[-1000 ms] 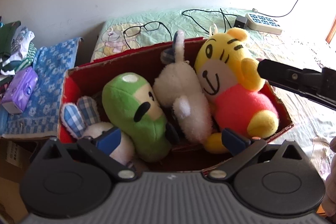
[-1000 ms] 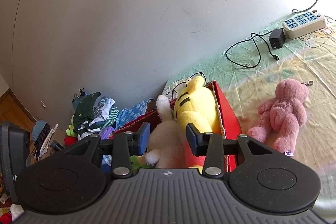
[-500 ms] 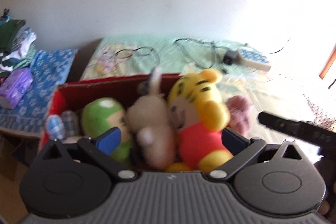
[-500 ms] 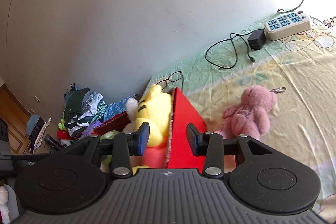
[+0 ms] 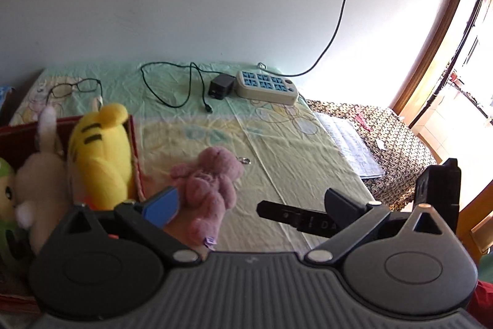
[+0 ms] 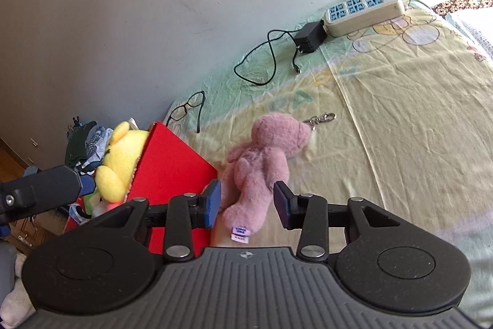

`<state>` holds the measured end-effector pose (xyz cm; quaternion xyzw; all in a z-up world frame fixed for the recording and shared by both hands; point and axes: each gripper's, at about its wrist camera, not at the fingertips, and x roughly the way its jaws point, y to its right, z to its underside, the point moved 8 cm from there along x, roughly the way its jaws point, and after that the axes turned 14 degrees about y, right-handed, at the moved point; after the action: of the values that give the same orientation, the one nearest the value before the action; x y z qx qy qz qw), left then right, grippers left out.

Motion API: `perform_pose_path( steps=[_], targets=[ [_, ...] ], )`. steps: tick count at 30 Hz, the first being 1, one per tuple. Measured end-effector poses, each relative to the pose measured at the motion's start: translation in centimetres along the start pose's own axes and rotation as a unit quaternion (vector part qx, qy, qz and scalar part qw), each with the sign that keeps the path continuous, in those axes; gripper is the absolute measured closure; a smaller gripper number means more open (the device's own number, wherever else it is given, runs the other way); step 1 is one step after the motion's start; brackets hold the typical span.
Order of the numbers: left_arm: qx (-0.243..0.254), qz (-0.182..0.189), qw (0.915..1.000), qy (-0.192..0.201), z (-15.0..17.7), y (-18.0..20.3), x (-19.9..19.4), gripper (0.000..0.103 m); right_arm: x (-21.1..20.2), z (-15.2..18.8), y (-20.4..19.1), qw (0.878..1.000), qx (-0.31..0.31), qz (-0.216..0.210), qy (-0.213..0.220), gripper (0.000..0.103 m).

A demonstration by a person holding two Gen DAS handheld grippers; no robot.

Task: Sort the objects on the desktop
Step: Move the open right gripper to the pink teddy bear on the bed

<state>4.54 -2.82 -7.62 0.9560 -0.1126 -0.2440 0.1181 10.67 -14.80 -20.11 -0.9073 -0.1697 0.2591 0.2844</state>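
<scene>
- A pink plush bear [image 6: 262, 162] is seen lying on the sheet-covered desk [image 6: 400, 113], just beside a red box [image 6: 172, 162] filled with plush toys [image 5: 98, 150].
- The right gripper [image 6: 246, 204] is held with jaws apart around the bear's leg, pads not pressing.
- The left gripper [image 5: 255, 205] is pictured wide open, empty.

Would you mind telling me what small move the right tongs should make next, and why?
Probably ease the right tongs forward and down, then close on the pink plush bear. It lies on the sheet outside the red box, its leg between the open pads, not yet gripped.
</scene>
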Motion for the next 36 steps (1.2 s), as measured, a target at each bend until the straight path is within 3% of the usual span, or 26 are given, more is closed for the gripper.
perform_pose_path(
  steps=[4,11,18,21,24,30,33,36],
  targets=[
    [-0.025,-0.005,0.9996,-0.013,1.0,-0.2,1.3,0.002,1.4,1.3,0.9,0.999,0.001,-0.024,-0.027,0.062],
    [-0.07,-0.015,0.9974,0.005,0.2,-1.6,1.6,0.002,4.8,2.9,0.2,0.996,0.023,-0.071,-0.049,0.062],
    [-0.105,-0.034,0.9938,0.006,0.4,-2.7,1.6,0.002,8.1,3.8,-0.5,0.997,0.002,-0.051,-0.057,0.061],
    [-0.102,-0.038,0.994,0.005,0.2,-2.6,1.7,0.002,8.6,4.1,0.1,0.997,0.011,-0.042,-0.067,0.07],
    [-0.103,-0.033,0.9941,0.004,0.0,-2.2,2.2,0.002,7.7,3.7,0.9,0.996,0.025,-0.049,-0.066,0.078],
    [-0.097,0.004,0.9952,-0.013,0.0,0.0,4.3,0.002,3.4,2.2,4.0,0.997,0.016,-0.038,-0.066,0.085],
    [-0.09,0.022,0.9953,-0.029,0.7,1.5,6.0,0.002,0.6,1.6,6.1,0.997,0.016,-0.022,-0.07,0.103],
    [-0.062,0.021,0.9965,-0.052,2.5,2.5,7.8,0.002,-1.3,1.6,7.8,0.997,0.012,-0.01,-0.081,0.101]
  ],
)
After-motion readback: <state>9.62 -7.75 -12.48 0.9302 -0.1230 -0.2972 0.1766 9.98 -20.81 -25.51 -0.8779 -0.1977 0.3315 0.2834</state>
